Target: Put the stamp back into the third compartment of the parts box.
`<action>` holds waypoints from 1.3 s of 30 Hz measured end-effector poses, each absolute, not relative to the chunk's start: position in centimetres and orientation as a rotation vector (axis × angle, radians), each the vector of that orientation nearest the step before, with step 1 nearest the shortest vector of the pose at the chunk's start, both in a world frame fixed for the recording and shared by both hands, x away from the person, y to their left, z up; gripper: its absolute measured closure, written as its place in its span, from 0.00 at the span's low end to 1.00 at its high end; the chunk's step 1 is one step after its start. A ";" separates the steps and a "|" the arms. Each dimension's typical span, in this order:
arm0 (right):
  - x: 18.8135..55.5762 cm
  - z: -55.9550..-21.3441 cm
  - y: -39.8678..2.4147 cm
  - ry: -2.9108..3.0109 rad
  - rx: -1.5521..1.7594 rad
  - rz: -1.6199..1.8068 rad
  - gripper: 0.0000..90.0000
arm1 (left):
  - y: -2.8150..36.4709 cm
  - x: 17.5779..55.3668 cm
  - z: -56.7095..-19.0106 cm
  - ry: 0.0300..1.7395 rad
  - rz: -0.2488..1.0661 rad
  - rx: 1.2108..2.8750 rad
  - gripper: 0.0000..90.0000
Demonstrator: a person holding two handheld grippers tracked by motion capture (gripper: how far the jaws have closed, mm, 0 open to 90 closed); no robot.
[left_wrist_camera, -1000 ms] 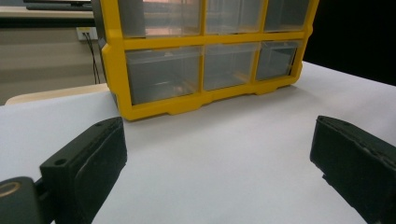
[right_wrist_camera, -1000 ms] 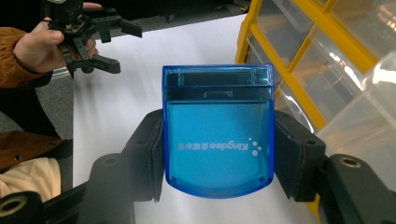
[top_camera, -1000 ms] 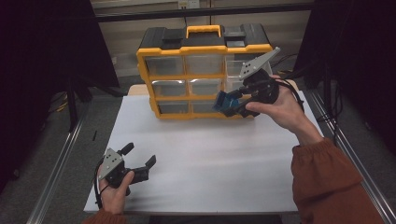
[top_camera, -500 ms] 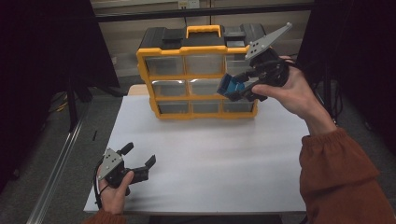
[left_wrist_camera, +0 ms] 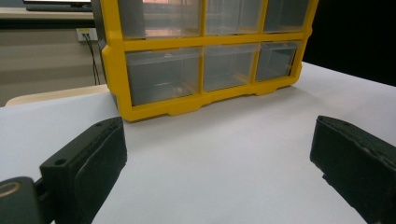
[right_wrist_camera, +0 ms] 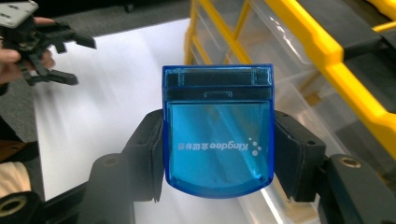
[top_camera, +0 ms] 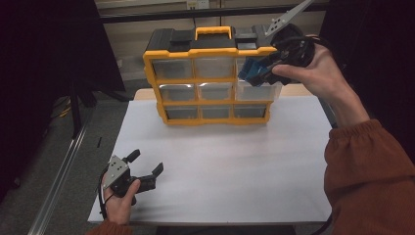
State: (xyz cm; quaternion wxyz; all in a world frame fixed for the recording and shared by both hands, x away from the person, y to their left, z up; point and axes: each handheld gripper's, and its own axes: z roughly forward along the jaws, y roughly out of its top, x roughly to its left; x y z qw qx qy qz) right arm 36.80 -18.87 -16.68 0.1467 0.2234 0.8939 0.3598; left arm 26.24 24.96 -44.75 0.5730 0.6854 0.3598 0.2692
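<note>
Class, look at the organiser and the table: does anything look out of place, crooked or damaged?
One drawer at the right of the yellow organiser is pulled out, below the blue box clamped in the right gripper. Nothing else stands out; no spill or damage shows.

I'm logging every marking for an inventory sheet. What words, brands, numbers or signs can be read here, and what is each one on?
"Kingdee", upside down in white, with a small dot logo beside it: on the translucent blue plastic box held in the right gripper.
Small white characters next to "Kingdee": too small to read.
The yellow drawer organiser with clear drawers: no readable text.
</note>
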 end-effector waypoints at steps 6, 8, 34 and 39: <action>37.9 -16.2 -18.9 2.589 0.685 0.944 0.46 | 25.0 26.2 -44.7 0.847 0.634 1.608 0.04; 38.3 -16.2 -18.9 2.583 0.696 0.935 0.46 | 25.0 26.3 -44.7 0.840 0.633 1.612 0.04; 43.2 -16.6 -19.3 2.667 0.935 0.711 0.46 | 24.9 26.3 -44.8 0.836 0.627 1.615 0.04; 43.5 -17.1 -19.2 2.686 0.953 0.660 0.46 | 25.0 26.3 -44.8 0.836 0.629 1.619 0.04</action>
